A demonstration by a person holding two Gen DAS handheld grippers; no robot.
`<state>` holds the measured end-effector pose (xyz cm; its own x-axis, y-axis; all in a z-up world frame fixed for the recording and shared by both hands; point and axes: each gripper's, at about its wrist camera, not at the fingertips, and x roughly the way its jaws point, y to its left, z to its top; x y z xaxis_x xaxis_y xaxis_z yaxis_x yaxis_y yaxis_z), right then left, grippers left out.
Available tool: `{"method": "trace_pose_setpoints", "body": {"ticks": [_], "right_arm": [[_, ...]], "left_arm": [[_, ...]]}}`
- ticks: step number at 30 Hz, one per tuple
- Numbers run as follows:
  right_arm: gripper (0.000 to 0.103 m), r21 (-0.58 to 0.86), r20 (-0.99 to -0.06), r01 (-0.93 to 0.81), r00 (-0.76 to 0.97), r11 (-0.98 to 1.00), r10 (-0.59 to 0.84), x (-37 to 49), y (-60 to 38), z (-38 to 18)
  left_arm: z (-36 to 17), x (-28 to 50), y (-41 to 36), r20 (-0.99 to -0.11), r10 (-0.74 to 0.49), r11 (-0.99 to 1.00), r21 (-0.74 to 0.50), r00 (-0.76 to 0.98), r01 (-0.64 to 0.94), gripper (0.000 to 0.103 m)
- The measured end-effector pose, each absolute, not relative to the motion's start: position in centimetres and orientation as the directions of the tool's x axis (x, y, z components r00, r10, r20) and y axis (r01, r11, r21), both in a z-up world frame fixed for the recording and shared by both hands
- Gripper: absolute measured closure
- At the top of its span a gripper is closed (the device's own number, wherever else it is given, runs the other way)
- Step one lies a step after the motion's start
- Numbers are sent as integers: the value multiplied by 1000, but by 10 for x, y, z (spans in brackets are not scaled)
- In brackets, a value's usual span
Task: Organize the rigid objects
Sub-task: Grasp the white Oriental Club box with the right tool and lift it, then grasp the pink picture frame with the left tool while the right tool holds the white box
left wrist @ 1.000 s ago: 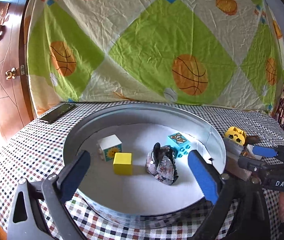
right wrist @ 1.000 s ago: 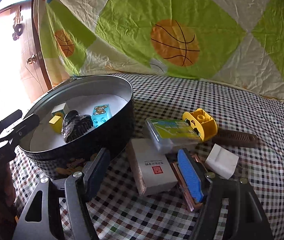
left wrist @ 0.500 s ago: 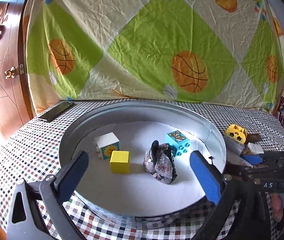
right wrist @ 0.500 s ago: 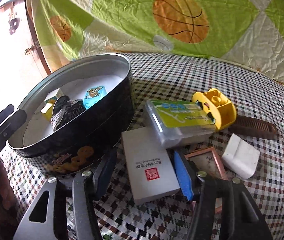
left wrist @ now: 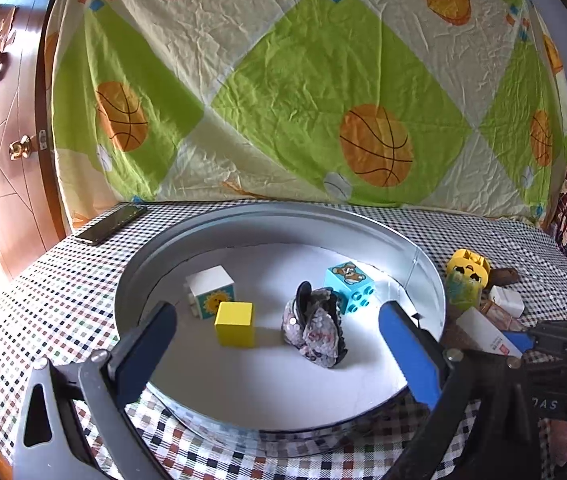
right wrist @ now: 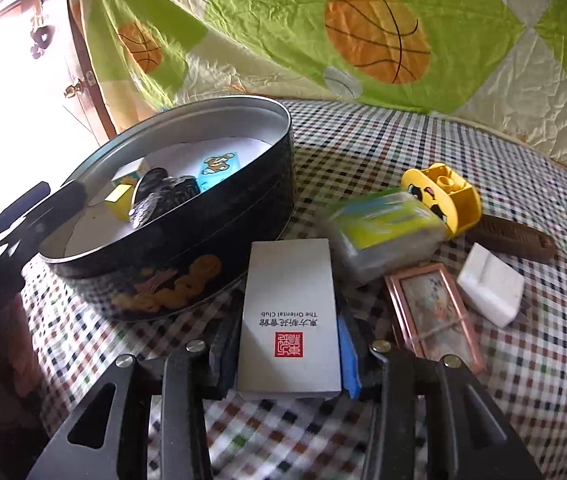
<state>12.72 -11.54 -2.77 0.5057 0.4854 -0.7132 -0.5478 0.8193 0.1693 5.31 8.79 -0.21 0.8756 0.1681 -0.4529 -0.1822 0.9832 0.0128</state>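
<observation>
At the bottom centre of the right wrist view, the right gripper (right wrist: 289, 344) is closing on the white box (right wrist: 289, 312), which lies flat on the checked worktop (right wrist: 363, 148) just right of the round tin (right wrist: 187, 256); a blue pad lies along each long side, though firm contact is hard to confirm. To do this step well, let both pads seat squarely on the long sides before lifting, then raise the box straight up so it clears the clear plastic case (right wrist: 387, 232) and the small picture frame (right wrist: 431, 312) beside it. Across the lower half of the left wrist view, the left gripper (left wrist: 283, 332) hangs wide open over the tin, grasping nothing.
</observation>
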Motion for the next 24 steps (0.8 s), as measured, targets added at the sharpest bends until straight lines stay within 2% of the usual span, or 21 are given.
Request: {"method": "trace_pose_setpoints", "body": {"ticks": [4, 10, 19, 24], "right_arm": [[60, 174, -665, -510, 570, 843, 482, 107, -142, -14], [60, 91, -616, -338, 720, 937, 319, 99, -192, -6], [60, 71, -626, -181, 757, 981, 185, 117, -244, -15], [60, 81, -640, -143, 752, 986, 162, 124, -258, -17]], "left_arm": [[0, 52, 75, -446, 145, 988, 12, 883, -156, 1], [5, 56, 41, -437, 99, 995, 41, 894, -90, 1], [4, 70, -26, -451, -1, 995, 89, 892, 46, 1], [-9, 85, -63, -513, -69, 987, 88, 856, 133, 1]]}}
